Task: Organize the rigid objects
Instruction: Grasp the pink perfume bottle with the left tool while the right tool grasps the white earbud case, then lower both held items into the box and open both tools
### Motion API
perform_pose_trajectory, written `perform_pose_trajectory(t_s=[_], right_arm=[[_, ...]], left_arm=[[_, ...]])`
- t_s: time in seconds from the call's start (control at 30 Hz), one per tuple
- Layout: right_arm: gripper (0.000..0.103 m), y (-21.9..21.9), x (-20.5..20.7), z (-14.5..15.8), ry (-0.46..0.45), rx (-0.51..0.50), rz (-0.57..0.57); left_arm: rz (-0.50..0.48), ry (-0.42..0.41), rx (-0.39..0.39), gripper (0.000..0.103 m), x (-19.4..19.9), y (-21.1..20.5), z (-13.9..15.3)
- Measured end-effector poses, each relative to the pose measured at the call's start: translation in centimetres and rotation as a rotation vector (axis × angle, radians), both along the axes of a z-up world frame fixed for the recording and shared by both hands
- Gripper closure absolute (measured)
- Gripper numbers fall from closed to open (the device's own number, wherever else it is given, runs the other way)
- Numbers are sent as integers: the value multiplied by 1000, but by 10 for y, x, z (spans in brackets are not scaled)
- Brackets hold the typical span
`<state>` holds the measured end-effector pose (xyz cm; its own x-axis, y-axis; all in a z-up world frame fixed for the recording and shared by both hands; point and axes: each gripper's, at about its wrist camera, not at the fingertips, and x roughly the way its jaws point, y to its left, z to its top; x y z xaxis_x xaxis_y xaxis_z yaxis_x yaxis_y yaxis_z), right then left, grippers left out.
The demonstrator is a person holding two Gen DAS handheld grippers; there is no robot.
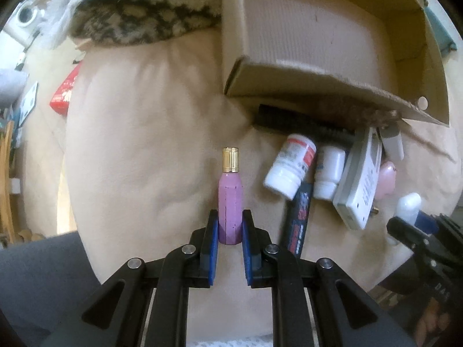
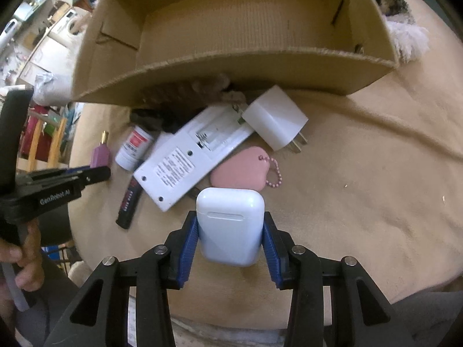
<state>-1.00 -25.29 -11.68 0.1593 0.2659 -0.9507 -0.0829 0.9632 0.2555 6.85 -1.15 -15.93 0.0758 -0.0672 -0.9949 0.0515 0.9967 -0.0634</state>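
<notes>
**Both grippers loaded before the cardboard box**

The purple bottle [image 1: 230, 199] with a gold cap stands upright on the beige cushion [image 1: 139, 133], pinched at its base by the left hand-held gripper [image 1: 230, 231]. The white earbud case [image 2: 230, 225] is clamped between the blue pads of the right hand-held gripper [image 2: 230, 241]. Just beyond lie a white remote [image 2: 191, 159], a pink heart keychain [image 2: 240, 170], a white charger plug [image 2: 275, 121], a white pill bottle [image 1: 290, 169] and a black tube [image 2: 128, 202]. The open cardboard box [image 2: 231, 66] sits behind them, its front wall overhanging the pile.
</notes>
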Motion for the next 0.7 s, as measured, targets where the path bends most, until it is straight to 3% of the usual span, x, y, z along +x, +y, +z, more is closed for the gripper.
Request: perform_pose_trajectory(t_s=[0.4, 0.7], right_arm=[[59, -12, 2, 21, -86, 15, -39], [59, -17, 10, 40, -184, 76, -95]], left_arm=[[33, -81, 86, 90, -20, 6, 15], [85, -239, 117, 90, -30, 7, 70]])
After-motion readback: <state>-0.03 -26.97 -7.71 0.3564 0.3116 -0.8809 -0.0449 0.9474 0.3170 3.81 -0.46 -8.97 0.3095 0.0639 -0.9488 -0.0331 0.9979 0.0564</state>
